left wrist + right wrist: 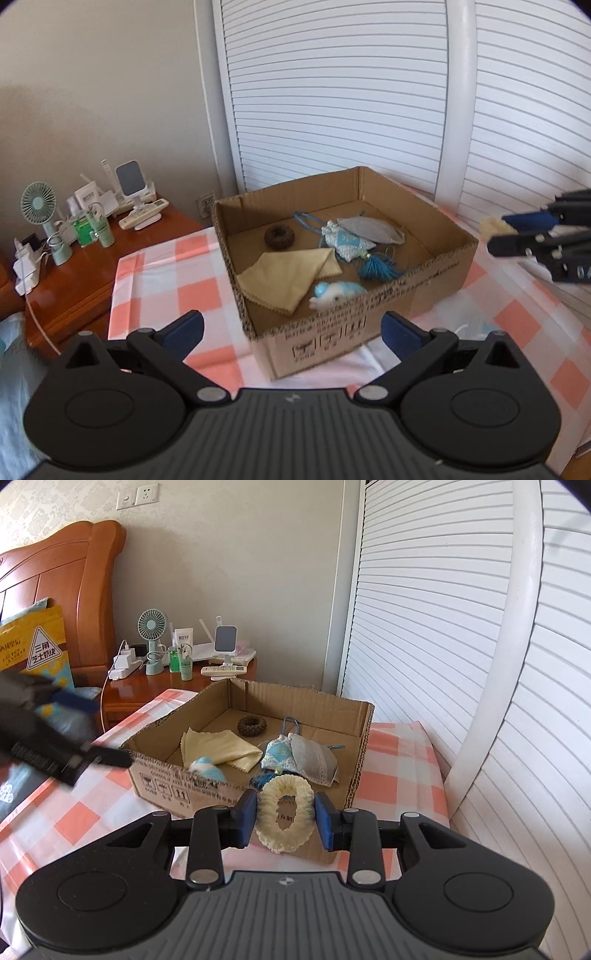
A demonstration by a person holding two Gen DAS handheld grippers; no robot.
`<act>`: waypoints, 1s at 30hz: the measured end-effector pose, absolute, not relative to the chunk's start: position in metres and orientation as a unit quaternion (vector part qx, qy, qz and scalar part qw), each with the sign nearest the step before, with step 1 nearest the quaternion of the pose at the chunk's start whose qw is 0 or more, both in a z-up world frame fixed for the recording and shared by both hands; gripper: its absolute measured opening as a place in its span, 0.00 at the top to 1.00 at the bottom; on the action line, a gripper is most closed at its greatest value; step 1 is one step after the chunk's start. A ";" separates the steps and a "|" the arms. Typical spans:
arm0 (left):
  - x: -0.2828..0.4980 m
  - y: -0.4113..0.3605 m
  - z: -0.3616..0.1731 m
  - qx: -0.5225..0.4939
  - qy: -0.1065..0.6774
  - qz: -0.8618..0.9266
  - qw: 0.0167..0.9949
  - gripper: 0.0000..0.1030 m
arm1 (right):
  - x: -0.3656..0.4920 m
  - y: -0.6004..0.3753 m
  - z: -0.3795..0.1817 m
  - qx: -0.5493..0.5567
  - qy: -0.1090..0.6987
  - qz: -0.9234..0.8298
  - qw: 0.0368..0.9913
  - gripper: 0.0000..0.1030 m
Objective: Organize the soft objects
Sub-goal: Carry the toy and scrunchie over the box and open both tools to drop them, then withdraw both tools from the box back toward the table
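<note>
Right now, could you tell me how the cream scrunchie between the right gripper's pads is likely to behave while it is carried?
The cream scrunchie looks soft: the right gripper squeezes its ring into a tall oval. It probably weighs little, being gathered fabric around a hole. Its lower edge hangs below the pads, so it may flop or swing.

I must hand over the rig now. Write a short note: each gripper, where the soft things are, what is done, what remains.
Left gripper: open, empty, near the brown cardboard box.
Right gripper: shut on the cream fluffy scrunchie, just before the box.
Done, in the box: yellow folded cloth, brown scrunchie, blue-white plush toy, blue patterned sachet with tassel, grey fabric pouch.
Left: put the cream scrunchie in the box.
</note>
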State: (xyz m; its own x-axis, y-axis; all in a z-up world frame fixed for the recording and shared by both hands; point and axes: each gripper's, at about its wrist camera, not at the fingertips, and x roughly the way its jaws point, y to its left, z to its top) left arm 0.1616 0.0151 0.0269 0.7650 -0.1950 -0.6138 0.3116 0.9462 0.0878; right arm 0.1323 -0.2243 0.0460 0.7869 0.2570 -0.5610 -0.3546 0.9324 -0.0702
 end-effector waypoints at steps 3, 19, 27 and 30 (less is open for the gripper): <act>0.139 0.019 0.020 0.086 0.316 -0.116 0.938 0.01 | 0.144 -0.223 0.048 -0.081 0.282 0.164 0.942 0.63; 0.091 0.033 -0.001 0.094 0.314 -0.071 0.942 0.01 | 0.246 -0.196 0.051 -0.073 0.314 0.132 0.937 0.08; 0.082 0.042 0.000 0.072 0.323 -0.067 0.941 0.01 | 0.230 -0.190 0.054 -0.071 0.324 0.113 0.937 0.00; 0.074 0.043 0.003 0.073 0.323 -0.065 0.941 0.01 | 0.215 -0.187 0.061 -0.080 0.322 0.115 0.936 0.00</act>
